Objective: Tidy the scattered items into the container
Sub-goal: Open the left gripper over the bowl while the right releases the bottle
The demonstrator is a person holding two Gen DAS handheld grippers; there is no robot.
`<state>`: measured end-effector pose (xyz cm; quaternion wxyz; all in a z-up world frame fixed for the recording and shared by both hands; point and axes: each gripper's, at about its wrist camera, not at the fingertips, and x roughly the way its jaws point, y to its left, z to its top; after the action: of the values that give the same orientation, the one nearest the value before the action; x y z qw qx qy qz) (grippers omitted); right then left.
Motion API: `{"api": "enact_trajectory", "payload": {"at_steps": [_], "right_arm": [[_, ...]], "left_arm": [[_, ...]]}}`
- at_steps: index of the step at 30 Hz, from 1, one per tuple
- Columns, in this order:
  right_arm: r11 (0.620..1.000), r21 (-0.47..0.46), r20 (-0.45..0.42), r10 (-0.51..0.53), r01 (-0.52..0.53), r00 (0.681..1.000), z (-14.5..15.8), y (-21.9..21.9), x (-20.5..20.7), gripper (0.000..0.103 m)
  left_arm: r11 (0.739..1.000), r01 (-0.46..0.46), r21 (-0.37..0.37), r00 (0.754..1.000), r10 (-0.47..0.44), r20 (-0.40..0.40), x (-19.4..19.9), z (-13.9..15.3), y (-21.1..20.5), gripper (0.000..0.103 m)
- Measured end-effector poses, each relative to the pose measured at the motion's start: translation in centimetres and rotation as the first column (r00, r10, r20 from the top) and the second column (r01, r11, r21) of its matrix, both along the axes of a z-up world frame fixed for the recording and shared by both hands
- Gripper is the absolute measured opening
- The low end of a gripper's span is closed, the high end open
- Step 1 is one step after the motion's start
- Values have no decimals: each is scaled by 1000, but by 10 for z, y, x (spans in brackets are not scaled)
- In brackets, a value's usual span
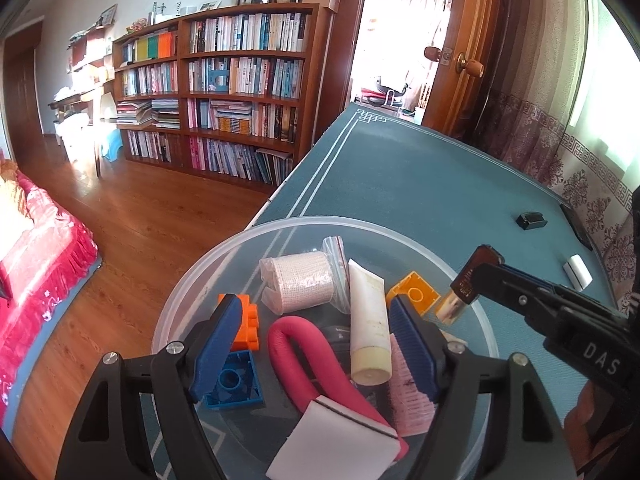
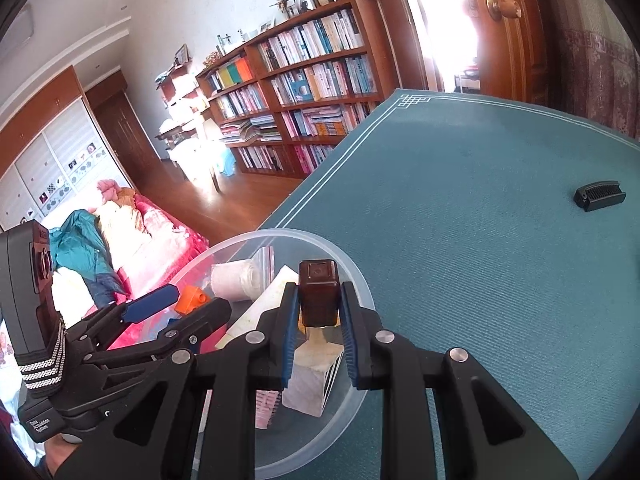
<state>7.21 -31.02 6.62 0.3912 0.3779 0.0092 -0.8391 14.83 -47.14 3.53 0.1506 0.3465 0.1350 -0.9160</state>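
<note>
A clear round plastic container point(image 1: 280, 225) stands at the near left edge of the teal table. In it lie a bandage roll point(image 1: 298, 280), a white tube point(image 1: 370, 324), a pink foam curler point(image 1: 304, 364), orange point(image 1: 248, 328), blue point(image 1: 234, 384) and yellow point(image 1: 414, 292) bricks, a pink brush point(image 1: 412, 396) and a white sponge point(image 1: 332, 440). My left gripper point(image 1: 316, 344) hovers open just above these. My right gripper point(image 2: 320, 300) is shut on a small brown-capped bottle point(image 2: 319, 300), held over the container's right rim point(image 2: 352, 276); the bottle point(image 1: 468, 284) also shows in the left wrist view.
A black clip point(image 1: 531, 220) point(image 2: 599, 195) and a white eraser point(image 1: 577, 272) lie on the teal table mat point(image 2: 460, 200) to the right of the container. The table edge drops to a wooden floor on the left; a bookcase and a red sofa stand beyond.
</note>
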Motion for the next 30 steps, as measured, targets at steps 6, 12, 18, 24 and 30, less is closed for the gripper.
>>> {"api": "enact_trajectory", "payload": {"at_steps": [6, 12, 18, 24, 30], "right_arm": [[998, 43, -15, 55, -54, 998, -1, -13, 8, 23], [997, 0, 35, 74, -74, 997, -7, -12, 7, 26], [995, -39, 52, 95, -93, 994, -3, -10, 10, 38], [992, -38, 29, 122, -121, 992, 0, -11, 21, 41], [995, -46, 50, 88, -86, 995, -4, 3, 22, 41]], "left_arm": [[1000, -4, 6, 1000, 4, -4, 0, 0, -3, 80], [999, -36, 15, 999, 37, -10, 6, 1, -14, 82], [997, -77, 28, 997, 78, -20, 12, 2, -26, 82], [996, -83, 26, 996, 83, -22, 14, 2, -29, 82], [998, -62, 27, 998, 62, -16, 13, 1, -23, 83]]}}
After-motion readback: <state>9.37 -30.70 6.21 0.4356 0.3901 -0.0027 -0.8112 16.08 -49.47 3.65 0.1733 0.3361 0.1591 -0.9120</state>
